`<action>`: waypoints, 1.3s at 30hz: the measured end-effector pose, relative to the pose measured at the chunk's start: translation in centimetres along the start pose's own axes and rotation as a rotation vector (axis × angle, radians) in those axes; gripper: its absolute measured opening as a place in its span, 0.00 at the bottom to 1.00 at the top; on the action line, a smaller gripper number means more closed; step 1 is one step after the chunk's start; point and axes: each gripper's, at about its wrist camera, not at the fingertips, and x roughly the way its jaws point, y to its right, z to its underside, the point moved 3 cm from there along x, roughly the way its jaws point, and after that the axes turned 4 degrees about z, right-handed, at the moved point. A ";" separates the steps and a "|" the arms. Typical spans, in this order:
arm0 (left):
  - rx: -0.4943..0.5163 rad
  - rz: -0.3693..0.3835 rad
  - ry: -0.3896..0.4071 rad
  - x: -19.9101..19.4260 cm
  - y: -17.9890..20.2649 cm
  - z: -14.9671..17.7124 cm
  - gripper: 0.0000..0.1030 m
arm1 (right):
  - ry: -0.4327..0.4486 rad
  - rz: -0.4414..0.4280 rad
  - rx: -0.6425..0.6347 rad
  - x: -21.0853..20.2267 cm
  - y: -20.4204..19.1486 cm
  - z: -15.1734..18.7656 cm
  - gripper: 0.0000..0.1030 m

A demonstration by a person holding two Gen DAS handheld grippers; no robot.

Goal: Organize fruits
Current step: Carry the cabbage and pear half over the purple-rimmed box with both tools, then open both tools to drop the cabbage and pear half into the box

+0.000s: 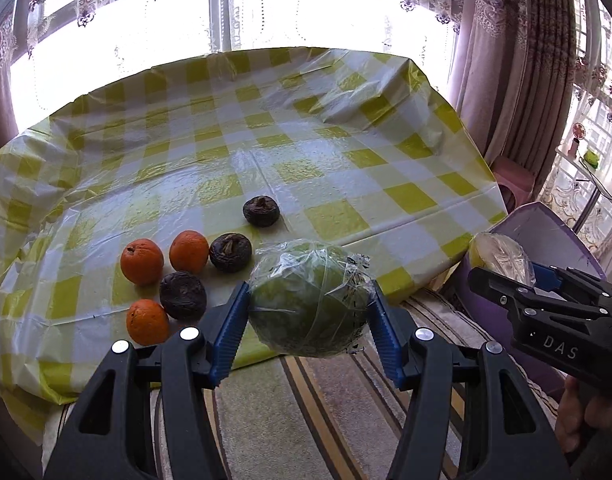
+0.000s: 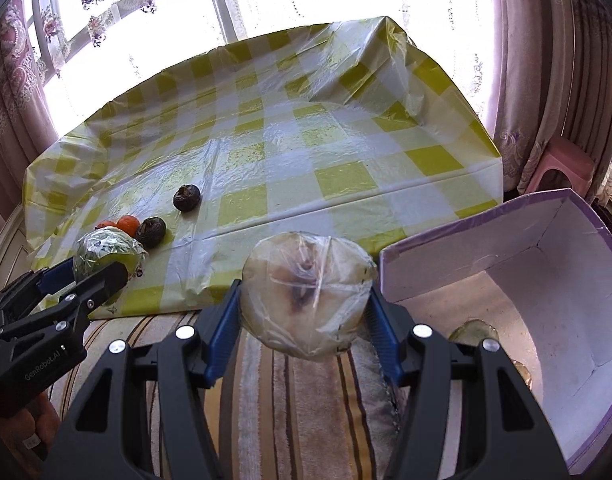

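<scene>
Carrying step: left tool (image 1: 309, 312) clamped on a wrapped green fruit (image 1: 309, 300), right tool (image 2: 306, 304) clamped on a wrapped pale fruit (image 2: 306, 292). Ahead: checked tabletop (image 1: 325, 168); oranges (image 1: 142, 261) left. Next, likely: set-down in purple box (image 2: 505, 264).

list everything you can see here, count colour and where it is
round orange citrus fruits: three, orange, near left of the cloth
wrinkled dark round fruits: three, dark brown, beside the oranges, one further back
film-wrapped green round fruit: one, green, held in the left claw
film-wrapped pale yellow round fruit: one, pale yellow with a brown mark, held in the right claw
checked plastic tablecloth: one, yellow and white, over the table by the window
open cardboard box: one, purple outside, white inside, right of the table
striped fabric: one, beige with brown and yellow stripes, below both claws
plastic stool: one, pink, by the curtain
curtains: pinkish, patterned, framing the window
person's hand: one, gripping the right claw's handle
</scene>
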 end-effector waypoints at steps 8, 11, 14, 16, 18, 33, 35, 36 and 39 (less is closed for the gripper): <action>0.115 0.132 -0.051 2.1 7.0 0.1 0.55 | -0.002 0.084 0.078 -1.1 5.9 1.2 0.57; 0.159 0.177 -0.072 2.9 9.5 0.3 0.55 | -0.004 0.123 0.109 -1.5 8.5 1.8 0.57; 0.197 0.226 -0.101 3.9 11.8 0.5 0.55 | -0.008 0.175 0.140 -1.6 11.2 2.4 0.57; 0.228 0.243 -0.116 4.4 13.3 0.7 0.55 | -0.016 0.203 0.168 -1.6 13.1 2.8 0.57; 0.259 0.259 -0.124 4.9 14.7 0.7 0.55 | -0.021 0.237 0.194 -1.7 14.9 3.1 0.57; 0.645 0.319 -0.279 8.4 24.0 3.8 0.55 | -0.093 0.368 0.268 -0.5 21.0 5.0 0.57; 0.684 0.328 -0.304 8.7 24.5 4.4 0.55 | -0.101 0.372 0.262 -0.2 21.1 5.2 0.57; 0.702 0.336 -0.324 8.9 24.8 4.8 0.56 | -0.105 0.380 0.254 -0.1 21.1 5.2 0.57; 0.743 0.372 -0.368 9.2 25.3 5.6 0.56 | -0.128 0.386 0.244 0.2 21.4 5.5 0.57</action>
